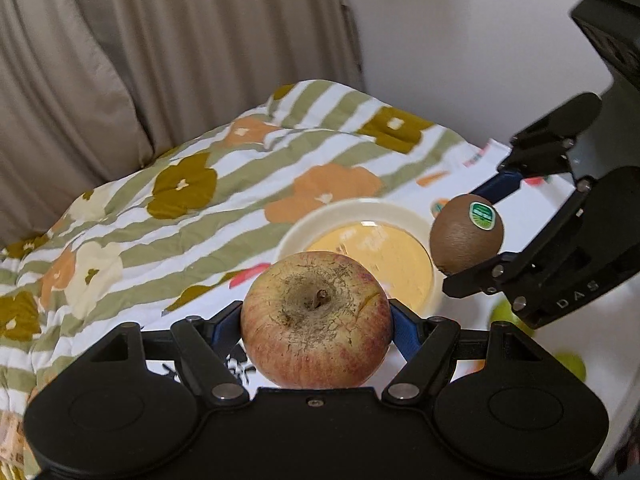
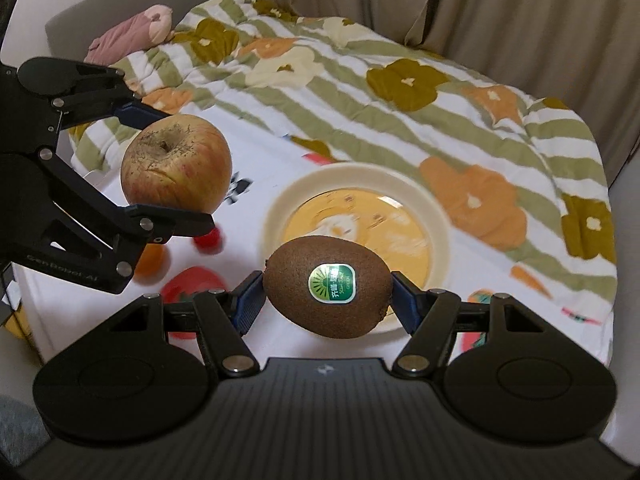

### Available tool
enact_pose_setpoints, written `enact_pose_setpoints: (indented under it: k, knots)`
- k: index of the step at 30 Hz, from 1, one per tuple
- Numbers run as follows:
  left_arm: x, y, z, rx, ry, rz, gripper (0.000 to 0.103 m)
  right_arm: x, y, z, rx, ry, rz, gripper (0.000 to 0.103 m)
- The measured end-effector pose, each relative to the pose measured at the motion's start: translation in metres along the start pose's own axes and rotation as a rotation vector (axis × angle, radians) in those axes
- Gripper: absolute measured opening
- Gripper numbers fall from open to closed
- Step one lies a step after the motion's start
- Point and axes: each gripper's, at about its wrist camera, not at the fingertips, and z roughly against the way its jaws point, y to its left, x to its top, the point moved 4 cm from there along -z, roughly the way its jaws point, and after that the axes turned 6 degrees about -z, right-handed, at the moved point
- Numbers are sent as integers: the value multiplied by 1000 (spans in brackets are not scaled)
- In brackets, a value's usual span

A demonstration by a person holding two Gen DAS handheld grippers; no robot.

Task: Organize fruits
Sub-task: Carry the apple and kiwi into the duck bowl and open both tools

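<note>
Both fruits are up in the air: the left tool [image 1: 316, 322] is clamped on the apple [image 1: 316, 320], the right tool [image 2: 328, 300] on the kiwi [image 2: 328, 292]. The plate [image 2: 436, 208] below looks bare, so neither is placed yet.

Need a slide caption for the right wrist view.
Right claw holds a stickered kiwi above a cream plate; left claw holds an apple alongside.

Beige curtains [image 1: 120, 60] behind; flowered striped quilt [image 2: 400, 92]; white wall [image 1: 460, 40] right.
</note>
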Motion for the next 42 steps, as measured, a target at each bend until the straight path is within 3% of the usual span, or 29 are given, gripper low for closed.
enact_pose_setpoints:
  k: [10,24,32,34,36,42]
  knots:
    - [31,2,-72,49,53,55,79,23,-66,-45,15,10,8,82]
    - [47,-11,-165,56,125,29,79,24,-110,-102,32,61,17,82]
    - [49,-13,-180,47,144,5,80,23,-120,-107,38,67,0,82]
    - [51,-14,-176,56,118,-14,83,24,-122,-107,37,66,-5,82]
    - [54,-16,-168,60,100,-32,95,24,-124,-105,37,65,-9,82]
    - [48,-15,-145,71,104,-44,96,26,-125,-101,42,57,-7,82]
